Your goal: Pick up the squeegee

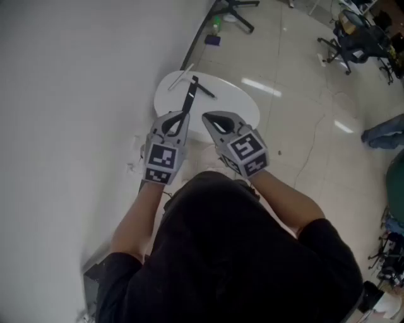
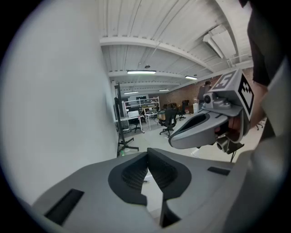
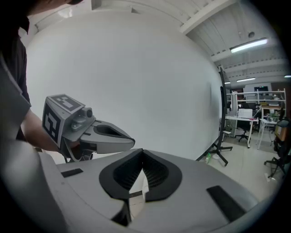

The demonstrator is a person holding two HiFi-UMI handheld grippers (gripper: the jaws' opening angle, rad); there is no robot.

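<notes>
The squeegee [image 1: 190, 94], with a black handle and a long thin blade across its far end, lies on the small round white table [image 1: 240, 104] by the wall. Both grippers hover side by side over the table's near edge, tips pointing at the squeegee's handle end. My left gripper [image 1: 184, 115] [image 2: 148, 154] is shut with nothing between its jaws. My right gripper [image 1: 206, 117] [image 3: 142, 154] is shut and empty too. Neither touches the squeegee. Each gripper view shows the other gripper beside it, the right one [image 2: 200, 129] and the left one [image 3: 97, 136].
A white wall [image 1: 69, 94] runs along the left, close to the table. A black stand base [image 1: 237, 11] and a green bottle [image 1: 216, 25] sit on the floor beyond the table. Office chairs [image 1: 353, 41] stand at the far right.
</notes>
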